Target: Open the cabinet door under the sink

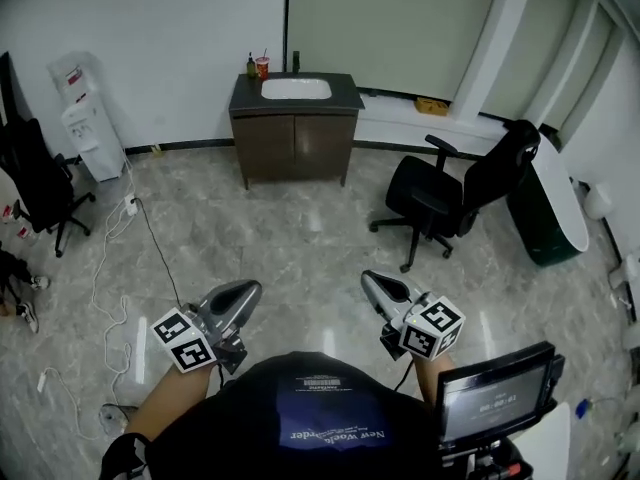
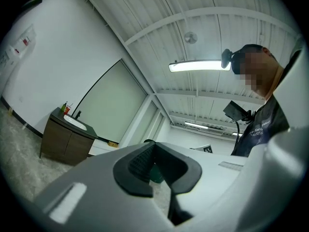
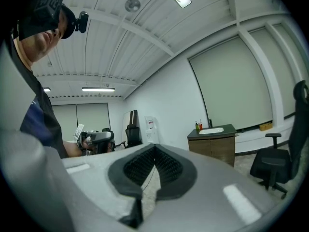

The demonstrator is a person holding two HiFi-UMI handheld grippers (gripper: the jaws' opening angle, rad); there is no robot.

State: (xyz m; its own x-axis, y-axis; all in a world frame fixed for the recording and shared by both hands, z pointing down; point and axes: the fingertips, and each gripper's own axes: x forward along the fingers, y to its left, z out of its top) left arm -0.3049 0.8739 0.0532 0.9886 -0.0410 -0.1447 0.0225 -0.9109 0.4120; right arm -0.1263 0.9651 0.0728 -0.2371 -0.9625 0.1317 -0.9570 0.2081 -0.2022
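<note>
– Marble-look floor (image 1: 300,238) all round. What's nearest you?
– Both tongs, low in the frame. The left gripper (image 1: 252,288) has its jaws pressed together on nothing. The right gripper (image 1: 368,279) is the same: tips touching, empty.
– Beyond them?
– More floor, then a black office chair (image 1: 450,193) right of centre.
– And the cabinet?
– The cabinet (image 1: 295,173) stands top centre against the far wall, well apart from both grippers. Its two doors (image 1: 268,148) are closed, a white sink (image 1: 296,89) sits in its top, and a red cup (image 1: 262,66) is at the sink's upper left.
</note>
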